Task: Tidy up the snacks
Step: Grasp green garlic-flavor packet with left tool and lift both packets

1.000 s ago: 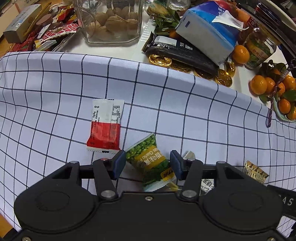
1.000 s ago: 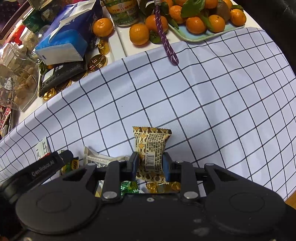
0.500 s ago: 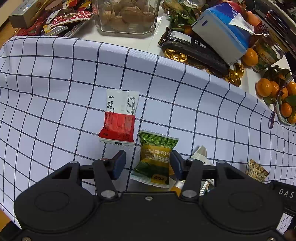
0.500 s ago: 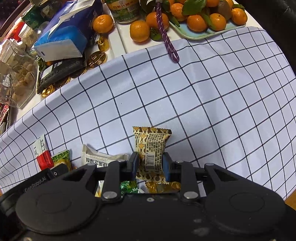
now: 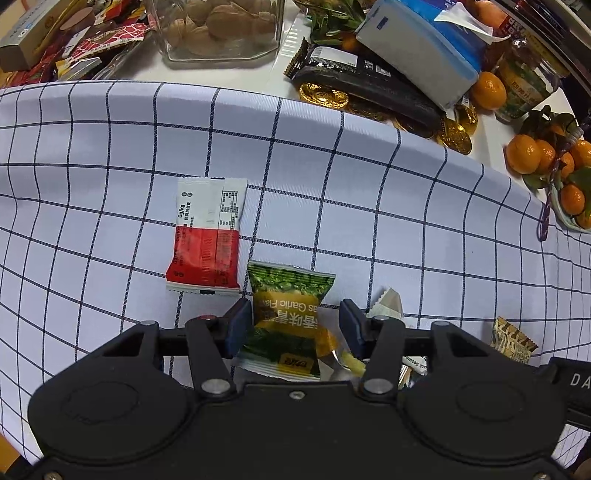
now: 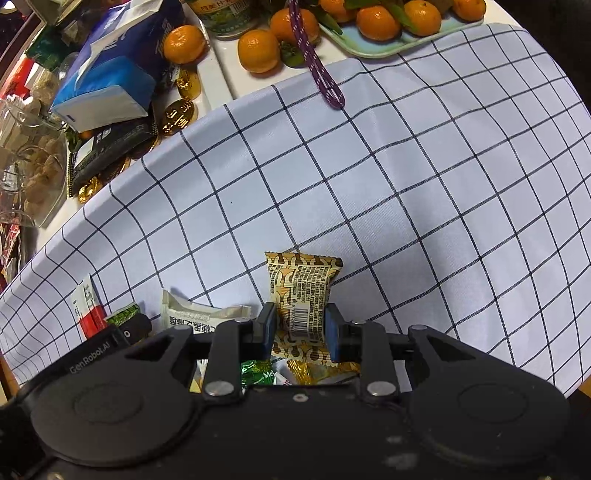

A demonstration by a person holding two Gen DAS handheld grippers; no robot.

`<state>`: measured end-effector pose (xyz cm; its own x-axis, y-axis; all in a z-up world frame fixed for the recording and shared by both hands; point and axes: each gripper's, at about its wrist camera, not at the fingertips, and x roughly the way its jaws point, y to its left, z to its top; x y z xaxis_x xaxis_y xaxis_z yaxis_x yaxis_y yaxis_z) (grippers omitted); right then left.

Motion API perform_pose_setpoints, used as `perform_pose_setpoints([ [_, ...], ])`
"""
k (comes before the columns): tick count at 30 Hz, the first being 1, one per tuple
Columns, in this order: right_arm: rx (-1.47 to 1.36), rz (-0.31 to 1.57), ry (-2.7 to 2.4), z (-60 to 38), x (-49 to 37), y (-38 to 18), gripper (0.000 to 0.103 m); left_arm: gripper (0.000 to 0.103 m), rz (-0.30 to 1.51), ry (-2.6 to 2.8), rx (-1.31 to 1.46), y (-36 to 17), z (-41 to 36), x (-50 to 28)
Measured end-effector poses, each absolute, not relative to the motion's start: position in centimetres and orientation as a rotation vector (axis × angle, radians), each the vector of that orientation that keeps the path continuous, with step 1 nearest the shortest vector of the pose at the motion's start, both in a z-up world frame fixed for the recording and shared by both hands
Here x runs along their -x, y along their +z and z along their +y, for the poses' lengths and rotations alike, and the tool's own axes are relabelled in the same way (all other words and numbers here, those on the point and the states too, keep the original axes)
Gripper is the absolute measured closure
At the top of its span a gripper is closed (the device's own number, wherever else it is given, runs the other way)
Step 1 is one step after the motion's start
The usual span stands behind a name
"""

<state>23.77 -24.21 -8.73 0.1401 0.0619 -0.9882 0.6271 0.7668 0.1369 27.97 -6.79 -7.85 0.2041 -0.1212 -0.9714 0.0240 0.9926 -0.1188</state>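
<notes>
On the checked cloth (image 5: 369,184) a green garlic-pea packet (image 5: 290,291) lies between the jaws of my left gripper (image 5: 295,319). The jaws are closing: the left pad is at the packet's edge, and a gap remains at the right pad. A red-and-white packet (image 5: 207,236) lies just left of it. A white packet (image 5: 389,302) sits to the right. My right gripper (image 6: 300,325) points down and is shut on a gold-brown patterned packet (image 6: 301,280). The white packet (image 6: 192,315) lies to its left, and small foil sweets (image 6: 256,371) lie under it.
Beyond the cloth's far edge stand a glass jar of walnuts (image 5: 221,26), a blue tissue pack (image 5: 417,51) on a black packet (image 5: 362,77), gold coins (image 5: 323,94) and loose tangerines (image 5: 524,153). A tray of tangerines (image 6: 388,40) and a purple cord (image 6: 321,74) lie at the far right.
In the left wrist view the green packet has gone from slanted to upright between the jaws, which have narrowed a little. The right gripper keeps its hold on the gold-brown packet without moving.
</notes>
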Motion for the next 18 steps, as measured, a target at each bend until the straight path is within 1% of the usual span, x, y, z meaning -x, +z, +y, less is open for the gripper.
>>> perform_pose_setpoints([
  [1,-0.611,1.389,-0.448,-24.2,-23.8,-8.7,0.074,0.055,1.356,-0.094,0.076,-7.8,-6.9,-27.9],
  [2,-0.607,1.387,-0.449,-24.1,-23.7,-8.7,0.074,0.059,1.349,-0.093,0.064,-7.8,-7.0,-27.9],
  [4,-0.600,1.381,-0.446,-24.0,-23.7,-8.5,0.074,0.060,1.346,-0.114,0.085,-7.7,-6.9,-27.9],
  [8,-0.582,1.370,-0.434,-23.6,-23.7,-8.2,0.074,0.061,1.352,-0.113,0.143,-7.3,-6.1,-27.9],
  [18,-0.536,1.321,-0.408,-23.1,-23.2,-6.4,0.074,0.061,1.301,-0.159,0.131,-4.5,-5.7,-25.7],
])
